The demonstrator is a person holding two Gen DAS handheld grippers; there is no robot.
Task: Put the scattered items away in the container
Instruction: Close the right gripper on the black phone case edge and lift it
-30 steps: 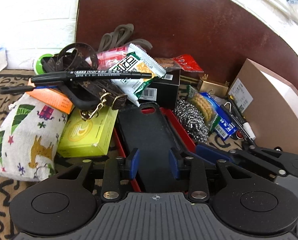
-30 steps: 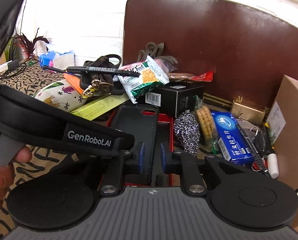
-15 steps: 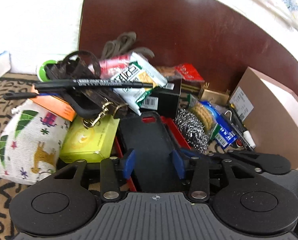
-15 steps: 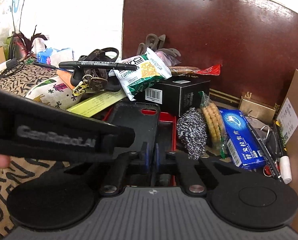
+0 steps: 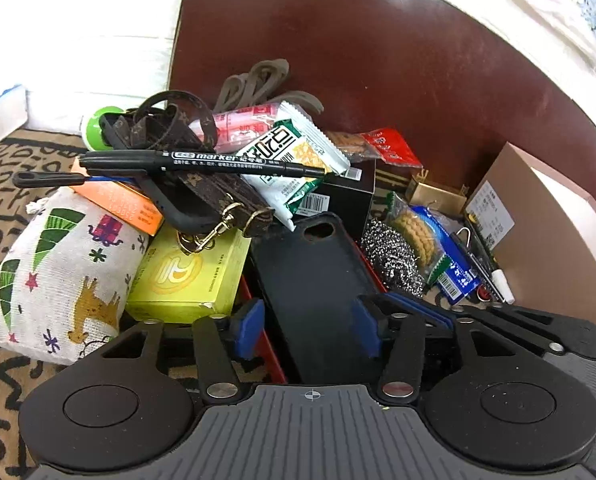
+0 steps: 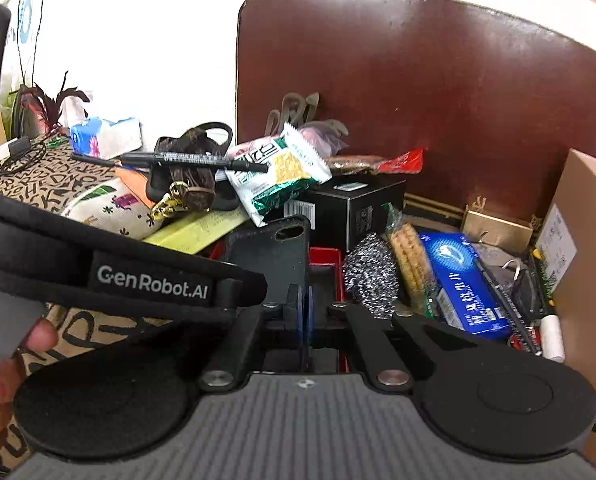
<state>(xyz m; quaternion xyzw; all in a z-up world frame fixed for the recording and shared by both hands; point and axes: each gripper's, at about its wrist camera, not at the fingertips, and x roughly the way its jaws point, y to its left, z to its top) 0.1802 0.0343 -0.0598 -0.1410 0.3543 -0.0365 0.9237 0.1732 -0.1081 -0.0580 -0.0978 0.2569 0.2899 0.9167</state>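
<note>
The left hand-held gripper (image 5: 308, 330) is spread wide, its 2 blue pads on either side of a black phone case (image 5: 318, 288) without visibly pressing it. The right hand-held gripper (image 6: 303, 312) has its pads drawn together on the near edge of the same phone case (image 6: 272, 252), pinching it; the case stands tilted over a red tray (image 6: 325, 258).

Ahead of the left hand-held gripper and to its left lie a yellow box (image 5: 188, 276) and a printed cloth pouch (image 5: 54, 276), the pouch touching the box. Further ahead an orange box (image 5: 118, 204) sits under a brown strap (image 5: 202, 176) with gold clasps, and a black marker (image 5: 202, 160) lies across the strap and a green-and-white snack packet (image 5: 294, 160). A black box (image 5: 346, 196) sits just beyond the phone case.

To the right of both hand-held grippers are a steel scouring ball (image 6: 370, 276), a pack of biscuits (image 6: 412, 268) touching it, and a blue box (image 6: 464, 284) beside that. At the far right stands a cardboard box (image 6: 586, 240), the container for the clutter. A dark red board (image 6: 418, 92) rises behind everything, and a patterned cloth (image 5: 2, 184) covers the table to the left.
</note>
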